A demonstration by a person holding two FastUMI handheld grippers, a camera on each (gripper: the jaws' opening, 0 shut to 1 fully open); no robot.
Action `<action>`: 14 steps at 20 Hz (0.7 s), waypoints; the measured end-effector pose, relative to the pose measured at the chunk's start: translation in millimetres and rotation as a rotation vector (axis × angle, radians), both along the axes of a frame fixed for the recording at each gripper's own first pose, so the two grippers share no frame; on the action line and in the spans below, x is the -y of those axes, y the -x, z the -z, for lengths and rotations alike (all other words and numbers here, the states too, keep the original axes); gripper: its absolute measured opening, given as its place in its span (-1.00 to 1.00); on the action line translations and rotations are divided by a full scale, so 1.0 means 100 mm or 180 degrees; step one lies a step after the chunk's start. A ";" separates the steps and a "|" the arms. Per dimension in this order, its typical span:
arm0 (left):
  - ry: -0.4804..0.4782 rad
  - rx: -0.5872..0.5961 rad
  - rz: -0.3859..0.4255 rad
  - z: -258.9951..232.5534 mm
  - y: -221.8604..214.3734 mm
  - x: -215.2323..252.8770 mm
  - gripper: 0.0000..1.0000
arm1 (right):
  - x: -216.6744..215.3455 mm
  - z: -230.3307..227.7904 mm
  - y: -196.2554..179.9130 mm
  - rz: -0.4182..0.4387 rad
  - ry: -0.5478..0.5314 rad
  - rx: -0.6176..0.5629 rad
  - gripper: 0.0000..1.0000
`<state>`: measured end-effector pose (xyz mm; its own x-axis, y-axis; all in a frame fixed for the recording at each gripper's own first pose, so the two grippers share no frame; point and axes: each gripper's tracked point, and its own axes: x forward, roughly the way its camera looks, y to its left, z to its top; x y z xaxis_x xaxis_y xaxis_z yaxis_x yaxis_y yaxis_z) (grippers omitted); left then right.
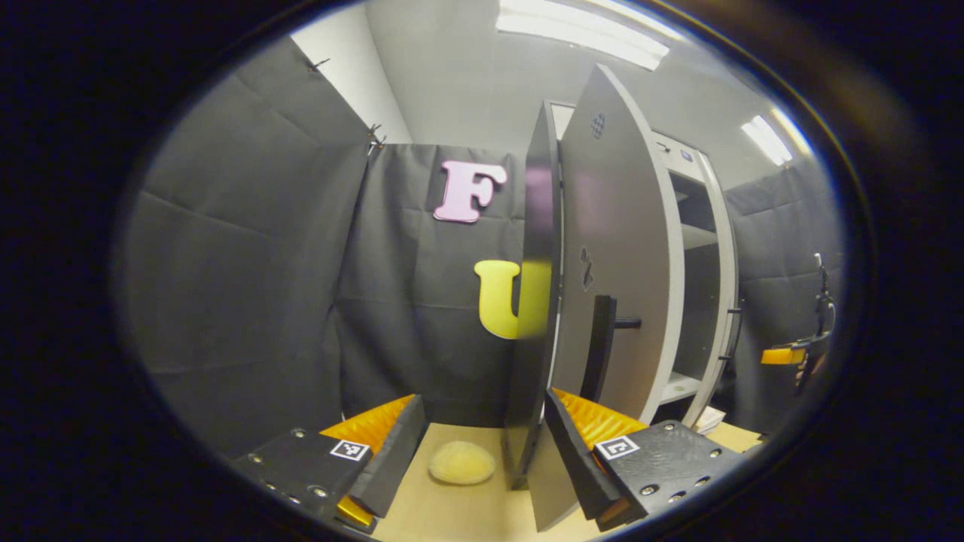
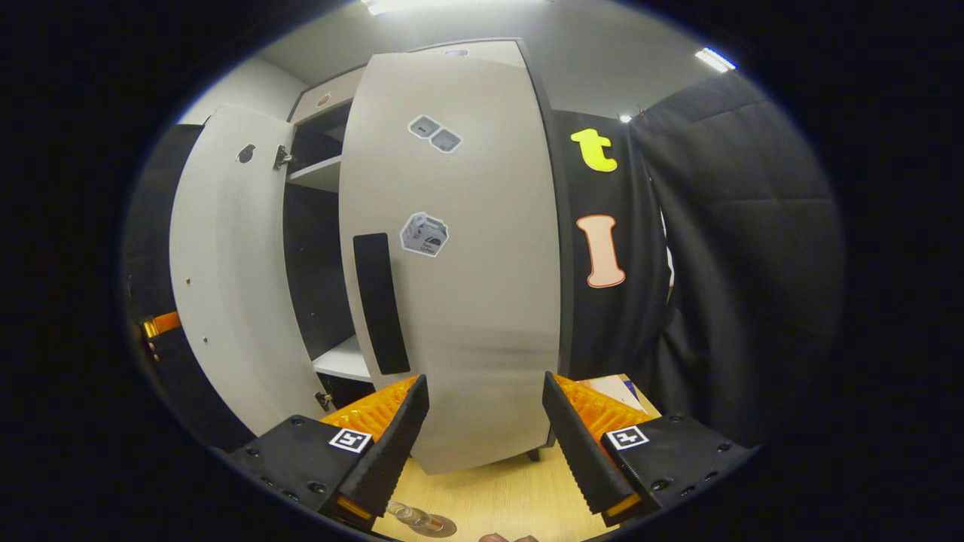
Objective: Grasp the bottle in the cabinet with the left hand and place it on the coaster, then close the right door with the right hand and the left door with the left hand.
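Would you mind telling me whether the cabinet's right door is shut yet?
Not yet: the right door stands ajar, with dark cabinet interior and a shelf visible beside its edge.

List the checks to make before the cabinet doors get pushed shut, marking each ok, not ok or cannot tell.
1. Right gripper open: ok.
2. Right door ajar, facing that gripper: ok.
3. Left gripper open, left door edge between its fingers: ok.
4. Bottle standing on coaster: cannot tell, cut off at the picture's edge.
5. Lower shelf bare where visible: ok.
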<state>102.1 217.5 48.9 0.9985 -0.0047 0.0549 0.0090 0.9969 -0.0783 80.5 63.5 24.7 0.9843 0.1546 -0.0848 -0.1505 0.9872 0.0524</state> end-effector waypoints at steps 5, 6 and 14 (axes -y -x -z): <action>-0.0143 0.0043 0.0125 -0.16 -0.18 0.09 0.86 | 0.17 0.30 0.11 0.0155 -0.0046 -0.0184 0.95; -0.0158 0.0042 0.0143 -0.17 -0.19 0.11 0.86 | 0.19 0.34 0.10 0.0190 -0.0100 -0.0221 0.95; -0.0198 0.0019 0.0224 -0.13 -0.23 0.19 0.84 | 0.25 0.33 0.08 0.0306 -0.0166 -0.0182 0.95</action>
<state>125.1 198.9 61.9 0.9952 -0.0785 0.0581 0.0796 0.9967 -0.0160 72.5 38.9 -8.1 0.9886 0.0653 -0.1357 -0.0505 0.9927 0.1097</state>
